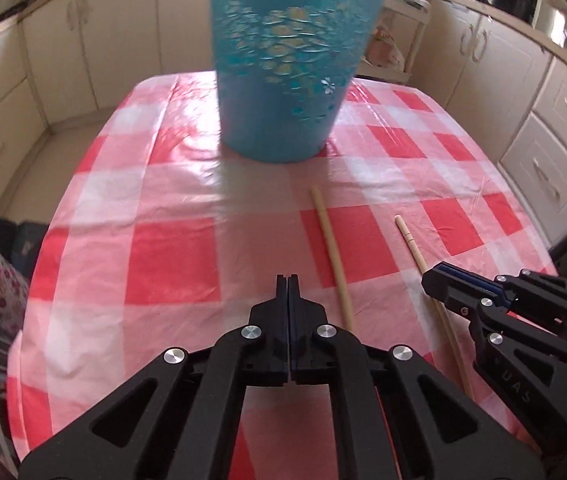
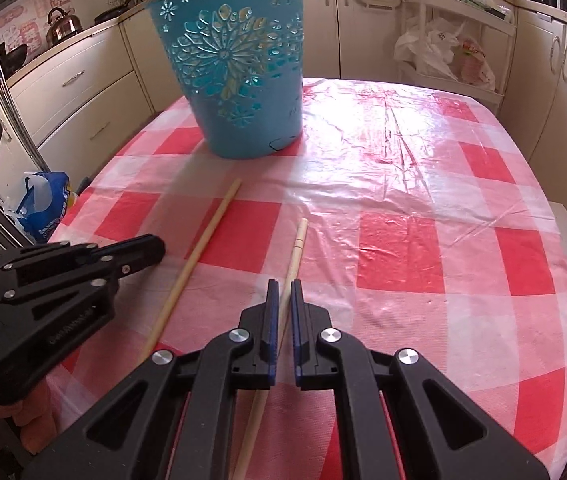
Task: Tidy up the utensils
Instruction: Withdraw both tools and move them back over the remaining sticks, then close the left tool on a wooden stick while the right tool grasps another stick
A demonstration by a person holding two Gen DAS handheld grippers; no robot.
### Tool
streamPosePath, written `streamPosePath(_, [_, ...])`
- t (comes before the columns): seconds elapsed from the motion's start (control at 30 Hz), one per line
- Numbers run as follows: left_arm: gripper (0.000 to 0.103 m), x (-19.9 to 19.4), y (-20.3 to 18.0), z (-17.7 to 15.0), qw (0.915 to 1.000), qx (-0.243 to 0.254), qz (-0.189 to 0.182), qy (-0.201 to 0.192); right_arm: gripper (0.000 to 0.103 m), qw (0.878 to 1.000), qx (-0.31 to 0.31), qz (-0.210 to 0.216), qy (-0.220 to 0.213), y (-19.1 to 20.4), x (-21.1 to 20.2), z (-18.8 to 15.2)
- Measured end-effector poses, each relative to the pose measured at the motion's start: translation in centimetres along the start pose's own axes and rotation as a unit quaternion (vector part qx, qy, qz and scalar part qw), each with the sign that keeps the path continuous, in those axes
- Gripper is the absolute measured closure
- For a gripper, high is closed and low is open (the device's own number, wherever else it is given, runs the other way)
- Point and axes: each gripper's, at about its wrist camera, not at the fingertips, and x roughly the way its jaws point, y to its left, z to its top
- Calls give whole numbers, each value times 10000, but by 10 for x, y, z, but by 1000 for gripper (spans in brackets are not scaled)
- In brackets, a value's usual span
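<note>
Gripping one chopstick [image 2: 295,256] in my right tool [image 2: 282,292], just short of the blue basket [image 2: 239,92], I keep my left tool [image 1: 288,284] closed and empty beside the second chopstick [image 1: 329,248]; next comes lifting it into the basket.

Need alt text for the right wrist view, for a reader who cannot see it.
The right gripper is closed on a wooden chopstick over a red-and-white checked tablecloth. A second chopstick lies to its left, and the shut, empty left gripper enters from the left edge. A blue cut-out basket stands upright behind them.
</note>
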Motion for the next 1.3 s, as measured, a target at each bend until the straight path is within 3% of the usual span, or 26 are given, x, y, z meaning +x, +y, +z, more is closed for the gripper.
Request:
streamPosePath(0.17, [101,-9,10,1,9993,-301,-194,-141,95,9997,213,54,81,-8,1,3])
streamPosePath(0.23, [94,-9,5,7,9991,-249,-284,-186,95,9996,277,64,79,-11,1,4])
streamPosePath(0.33, [67,-5,-12,19,9993,49,-279,-224,95,9993,347,85,58,-13,1,3])
streamPosePath(0.37, [62,-2,-19,21,9993,189,-205,-244,95,9993,371,98,51,-14,1,3])
streamPosePath(0.5, [65,23,-35,26,9979,643,93,61,94,9990,422,152,20,-18,-1,1])
streamPosePath(0.53, [75,24,-38,25,9968,772,221,0,94,9990,422,156,18,-18,-1,1])
streamPosePath(0.57, [94,23,-38,25,9962,837,254,21,92,9990,422,165,10,-19,-1,1])
streamPosePath(0.63, [98,17,-34,22,9970,743,216,45,91,9990,422,174,1,-19,-2,1])
streamPosePath(0.93, [98,-13,23,-5,9992,-365,-125,-47,83,9998,219,15,19,-9,1,3])
streamPosePath(1.0, [97,-12,27,-5,9991,-396,-149,-8,83,9999,81,-80,26,-4,2,4])
streamPosePath(1.07, [91,-13,29,-2,9993,-355,-127,9,94,9999,-65,-85,55,1,4,5])
streamPosePath(1.3, [72,-6,10,1,10000,0,58,25,95,9998,-114,-43,141,3,7,8])
